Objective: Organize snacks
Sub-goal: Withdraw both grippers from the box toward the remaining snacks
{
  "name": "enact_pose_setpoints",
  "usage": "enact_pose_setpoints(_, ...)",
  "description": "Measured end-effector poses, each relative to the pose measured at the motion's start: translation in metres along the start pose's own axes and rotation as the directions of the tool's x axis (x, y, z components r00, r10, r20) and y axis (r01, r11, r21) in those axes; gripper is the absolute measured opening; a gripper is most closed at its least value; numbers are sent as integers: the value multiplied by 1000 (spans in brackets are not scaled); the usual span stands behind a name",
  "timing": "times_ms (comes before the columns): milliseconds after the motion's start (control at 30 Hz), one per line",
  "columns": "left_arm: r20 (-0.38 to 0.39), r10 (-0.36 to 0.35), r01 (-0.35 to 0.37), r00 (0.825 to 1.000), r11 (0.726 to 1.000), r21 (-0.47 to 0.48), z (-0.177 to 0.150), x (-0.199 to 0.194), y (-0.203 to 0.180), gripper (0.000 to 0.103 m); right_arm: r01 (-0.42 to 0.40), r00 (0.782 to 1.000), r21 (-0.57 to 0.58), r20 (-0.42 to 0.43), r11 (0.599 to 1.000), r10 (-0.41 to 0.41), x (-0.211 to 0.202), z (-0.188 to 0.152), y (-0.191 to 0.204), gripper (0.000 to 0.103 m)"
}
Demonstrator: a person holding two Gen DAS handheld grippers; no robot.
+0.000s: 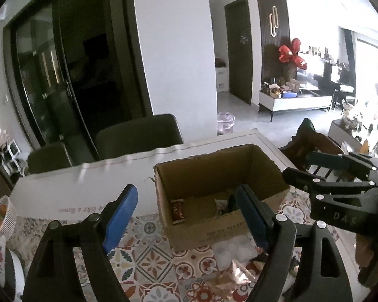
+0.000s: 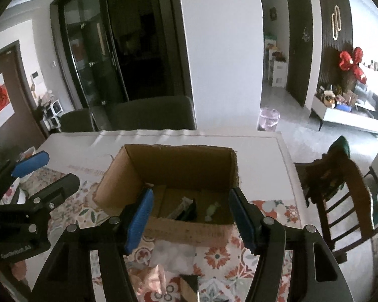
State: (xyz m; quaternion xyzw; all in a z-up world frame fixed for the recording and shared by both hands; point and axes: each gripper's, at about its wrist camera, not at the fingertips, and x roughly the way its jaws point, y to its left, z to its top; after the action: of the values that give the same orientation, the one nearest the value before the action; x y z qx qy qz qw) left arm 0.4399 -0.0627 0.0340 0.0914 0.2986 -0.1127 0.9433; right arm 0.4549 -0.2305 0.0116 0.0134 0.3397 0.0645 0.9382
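An open cardboard box [image 1: 214, 173] [image 2: 179, 166] stands on the patterned tablecloth. A red packet [image 1: 177, 211], dark packets [image 2: 186, 209] and a green candy [image 2: 211, 210] lie on its floor. My left gripper [image 1: 186, 216] hovers open before the box's near left corner, nothing between its blue pads. My right gripper [image 2: 191, 216] is open too, empty, just over the box's near wall. Each gripper shows in the other's view: the right one [image 1: 307, 167] beside the box's right side, the left one [image 2: 48, 173] off to the left. Loose wrappers [image 1: 234, 249] [image 2: 168, 251] lie in front of the box.
A white basket [image 1: 0, 216] with orange items sits at the table's left edge. Dark chairs [image 2: 151, 113] stand behind the table's far side, and a wooden chair [image 2: 340, 188] at its right. The white tabletop [image 2: 259, 156] stretches behind and right of the box.
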Motion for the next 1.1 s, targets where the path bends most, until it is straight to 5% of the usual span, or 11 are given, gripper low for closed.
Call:
enact_pose_setpoints(167, 23, -1, 0, 1000, 999, 40, -11, -17, -6, 85, 17, 1000, -15, 18, 1000, -17, -19, -11, 6, 63)
enact_pose_setpoints(333, 18, -11, 10, 1000, 996, 84, -26, -27, -12, 85, 28, 1000, -18, 5, 999, -28, -25, -30, 10, 75)
enact_pose_setpoints(800, -69, -87, 97, 994, 985, 142, -79, -24, -28, 85, 28, 992, -33, -125, 999, -32, -18, -84, 8, 75)
enact_pose_setpoints(1100, -179, -127, 156, 976, 975, 158, -114, 0, -32, 85, 7, 967, -43, -255, 999, -18, 5, -123, 18, 75)
